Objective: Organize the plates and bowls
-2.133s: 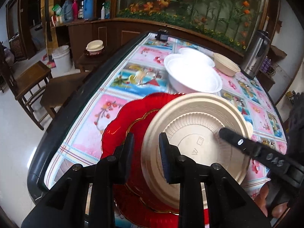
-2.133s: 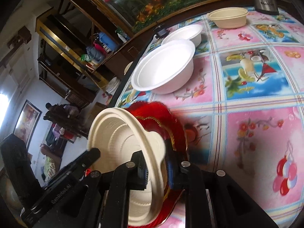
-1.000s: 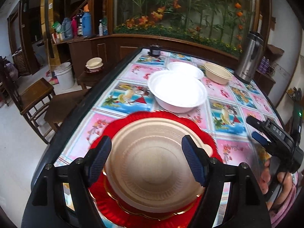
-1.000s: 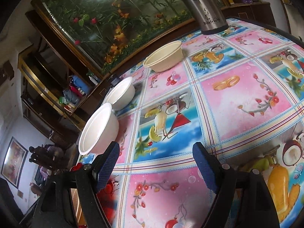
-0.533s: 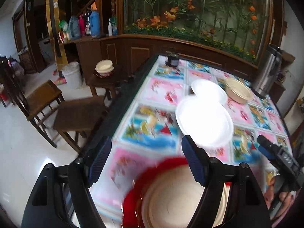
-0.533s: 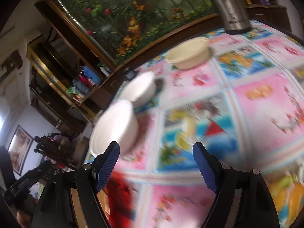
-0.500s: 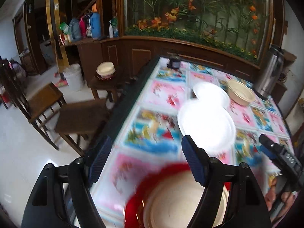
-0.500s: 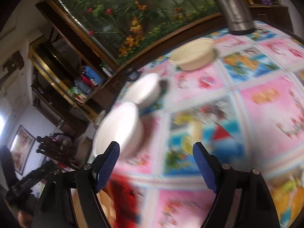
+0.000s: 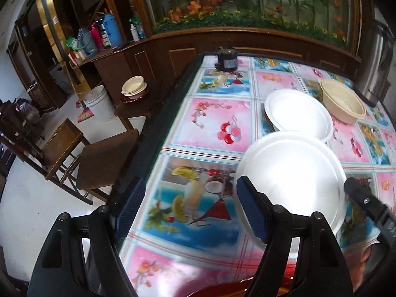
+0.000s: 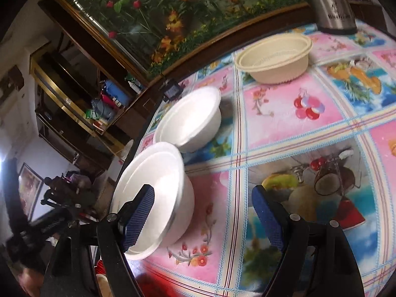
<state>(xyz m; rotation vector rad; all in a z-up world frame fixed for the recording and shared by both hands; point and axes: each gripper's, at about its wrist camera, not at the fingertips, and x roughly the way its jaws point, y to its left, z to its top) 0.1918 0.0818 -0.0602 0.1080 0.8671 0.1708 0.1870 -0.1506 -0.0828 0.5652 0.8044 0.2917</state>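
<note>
A large white bowl (image 9: 292, 180) (image 10: 158, 205) stands near the table's left edge. A smaller white bowl (image 9: 297, 113) (image 10: 193, 118) stands just behind it, and a beige bowl (image 9: 342, 101) (image 10: 274, 54) stands farther back. The red plate (image 9: 237, 290) (image 10: 173, 284) shows only as a sliver at the bottom of both views. My left gripper (image 9: 190, 205) is open and empty, its right finger in front of the large bowl's near rim. My right gripper (image 10: 205, 220) is open and empty, its left finger in front of the large bowl.
A steel thermos (image 9: 376, 61) (image 10: 329, 2) stands at the table's far right. A small dark jar (image 9: 226, 59) sits at the far edge. Wooden chairs (image 9: 104, 158) and a side table with stacked bowls (image 9: 133, 89) stand left of the table.
Both grippers opened and let go of the beige plate on the red plate, then moved forward over the table toward the large white bowl, which now looks much closer.
</note>
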